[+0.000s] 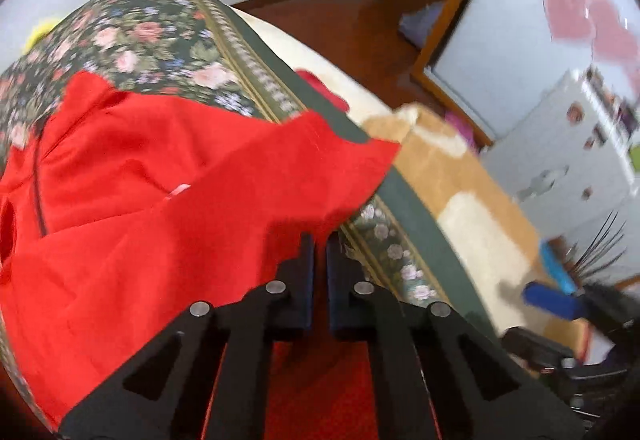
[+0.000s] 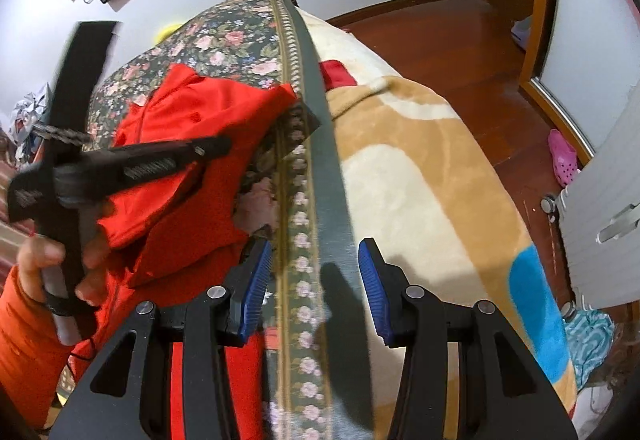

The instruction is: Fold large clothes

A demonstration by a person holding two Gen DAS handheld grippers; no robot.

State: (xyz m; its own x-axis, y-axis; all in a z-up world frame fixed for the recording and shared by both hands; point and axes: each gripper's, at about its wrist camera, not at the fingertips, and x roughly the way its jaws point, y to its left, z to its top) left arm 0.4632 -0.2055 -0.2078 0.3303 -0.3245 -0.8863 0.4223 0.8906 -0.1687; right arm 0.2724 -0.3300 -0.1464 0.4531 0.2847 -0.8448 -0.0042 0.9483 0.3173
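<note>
Barely begun: the crumpled bright red fabric garment (image 1: pixel 132 168) lies unfolded; left hand-held gripper (image 1: pixel 319 240) clamps its hem, right hand-held gripper (image 2: pixel 314 256) gapes empty.

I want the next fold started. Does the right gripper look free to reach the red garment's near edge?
Probably yes: the right gripper is open and empty above the floral cover, with the red garment just beside it and nothing between.

A bed (image 2: pixel 420 176) is carrying a floral cover (image 2: pixel 240 36), with a red garment (image 1: pixel 160 168) lying across its near-left part.
</note>
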